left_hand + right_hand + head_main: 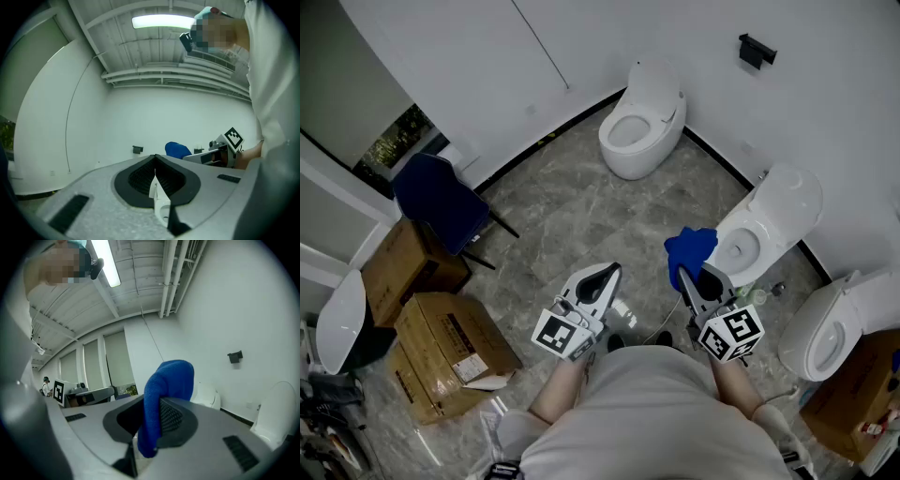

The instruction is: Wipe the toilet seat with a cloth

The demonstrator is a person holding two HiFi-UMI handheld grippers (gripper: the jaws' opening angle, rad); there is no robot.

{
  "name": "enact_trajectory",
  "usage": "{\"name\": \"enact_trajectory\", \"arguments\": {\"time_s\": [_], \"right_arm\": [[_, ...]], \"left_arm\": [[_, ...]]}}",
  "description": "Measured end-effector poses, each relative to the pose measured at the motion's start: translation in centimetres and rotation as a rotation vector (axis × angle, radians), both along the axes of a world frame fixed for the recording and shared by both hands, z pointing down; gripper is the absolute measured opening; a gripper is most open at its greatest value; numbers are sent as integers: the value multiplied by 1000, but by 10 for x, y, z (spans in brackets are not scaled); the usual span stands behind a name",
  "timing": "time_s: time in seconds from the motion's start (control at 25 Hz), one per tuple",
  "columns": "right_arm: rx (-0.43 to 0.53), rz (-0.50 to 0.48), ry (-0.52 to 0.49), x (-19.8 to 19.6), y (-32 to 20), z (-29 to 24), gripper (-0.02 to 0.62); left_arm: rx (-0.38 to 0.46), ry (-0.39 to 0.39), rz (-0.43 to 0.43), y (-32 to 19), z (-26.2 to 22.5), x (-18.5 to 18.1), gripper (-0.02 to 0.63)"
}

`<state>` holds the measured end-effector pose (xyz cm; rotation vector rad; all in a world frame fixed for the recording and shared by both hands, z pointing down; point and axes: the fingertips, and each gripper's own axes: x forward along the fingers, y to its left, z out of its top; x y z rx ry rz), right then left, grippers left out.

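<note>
A staging or testing room, not a lived-in bathroom: several toilets (642, 122) line white walls (825, 112) on a stone floor (572, 220), beside cardboard boxes (450, 352) and a chair (441, 202).

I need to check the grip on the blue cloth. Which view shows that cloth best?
The right gripper view: the blue cloth fills the middle, pinched in the jaws of the right gripper. The head view shows it bunched at that gripper's tip near a toilet; the left gripper view shows only a small blue bump.
</note>
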<state>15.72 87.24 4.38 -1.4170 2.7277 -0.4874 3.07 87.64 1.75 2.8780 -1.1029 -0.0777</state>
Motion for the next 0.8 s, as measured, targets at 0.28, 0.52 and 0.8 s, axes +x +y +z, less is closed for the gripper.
{"name": "enact_trajectory", "arguments": {"time_s": [0.28,0.52,0.8], "right_arm": [[0,-19,-6,18,-9,4,51],[1,-25,-27,40,-22,6,51],[0,-50,-36,71,-29,11,51]], "left_arm": [[-16,-17,-17,-9,3,18,8],[-12,-30,-35,-19,6,37,8],[-11,-30,-74,-29,5,62,8]]}}
